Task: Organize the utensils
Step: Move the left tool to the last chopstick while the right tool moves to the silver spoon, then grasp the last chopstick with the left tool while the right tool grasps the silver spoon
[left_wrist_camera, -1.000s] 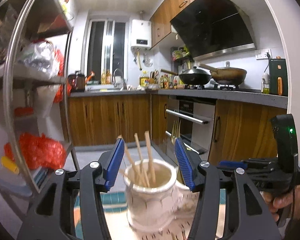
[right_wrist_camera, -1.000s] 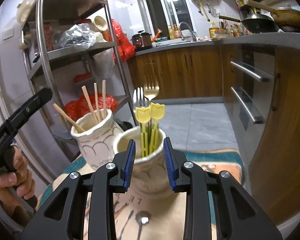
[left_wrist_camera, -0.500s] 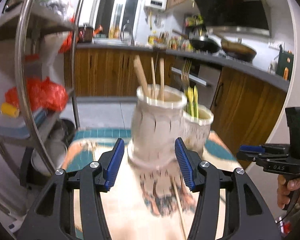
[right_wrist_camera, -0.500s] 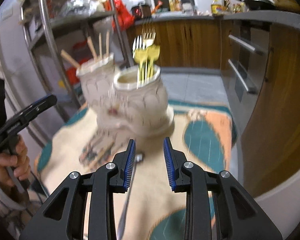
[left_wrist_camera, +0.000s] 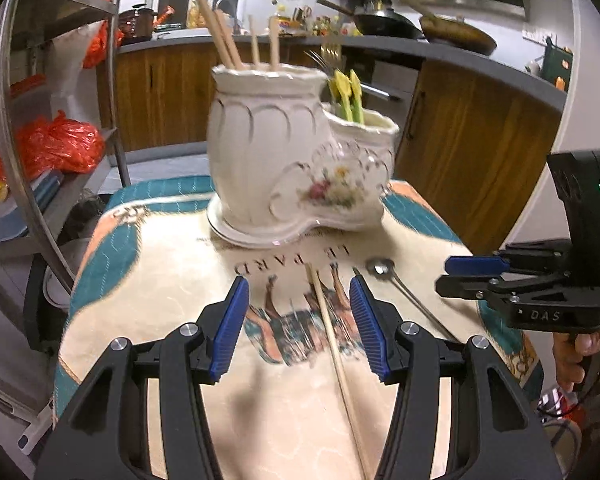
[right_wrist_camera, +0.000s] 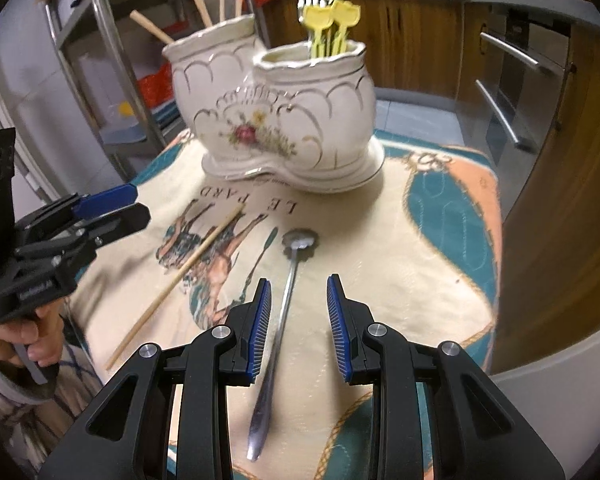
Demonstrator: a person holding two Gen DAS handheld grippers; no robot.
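Clearance over the printed tablecloth

Lower half of both views: open cloth [right_wrist_camera: 400,248], crossed only by a flat wooden chopstick [left_wrist_camera: 332,344] and a long-handled metal spoon [right_wrist_camera: 284,312], apart from each other. Upper centre: white ceramic two-pot utensil holder [right_wrist_camera: 284,120] blocks passage, sticks and forks rising above it. Left edge of the right wrist view: steel shelf rack [right_wrist_camera: 112,52] close beside the table; right edge: wooden cabinets [right_wrist_camera: 556,200].

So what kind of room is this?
A home kitchen, most likely: a wok and a pan sit on a counter over wooden cabinets, with an oven built in.
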